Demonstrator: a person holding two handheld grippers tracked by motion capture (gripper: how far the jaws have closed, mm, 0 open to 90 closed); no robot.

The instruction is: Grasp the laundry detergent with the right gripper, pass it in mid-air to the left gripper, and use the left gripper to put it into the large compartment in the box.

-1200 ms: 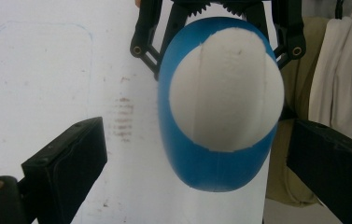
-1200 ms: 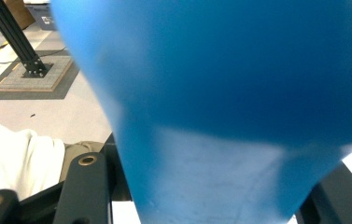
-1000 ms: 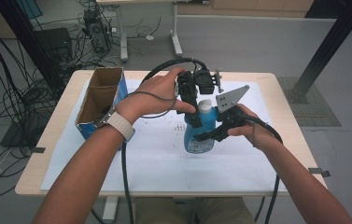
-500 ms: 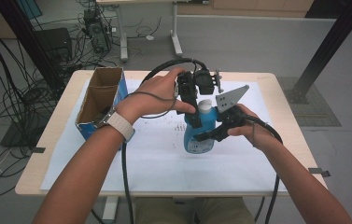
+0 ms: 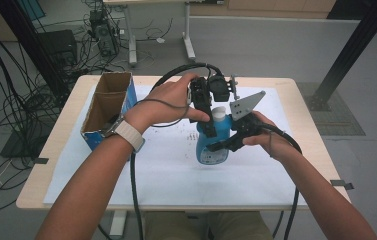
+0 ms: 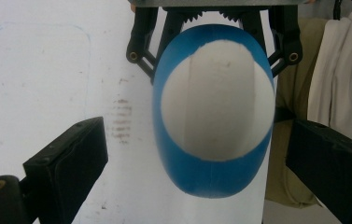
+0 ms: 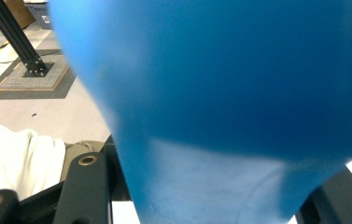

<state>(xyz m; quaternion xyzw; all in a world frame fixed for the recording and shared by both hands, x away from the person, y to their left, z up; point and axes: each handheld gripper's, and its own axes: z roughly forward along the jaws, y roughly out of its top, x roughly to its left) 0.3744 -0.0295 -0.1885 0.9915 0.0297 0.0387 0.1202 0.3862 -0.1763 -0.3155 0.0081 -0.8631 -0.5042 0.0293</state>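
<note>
- Blue bottle (image 5: 210,145) is standing mid-table on the white sheet (image 5: 166,175), right of the open box (image 5: 107,107).
- Right gripper (image 5: 221,146) is clamping the bottle's body from the right.
- Left gripper (image 5: 207,112) is hovering over the bottle's white cap (image 6: 216,100), jaws spread wide, touching nothing.

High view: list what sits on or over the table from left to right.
Cardboard box → left hand → left gripper → blue bottle → grey plate atop the right gripper → right hand.
</note>
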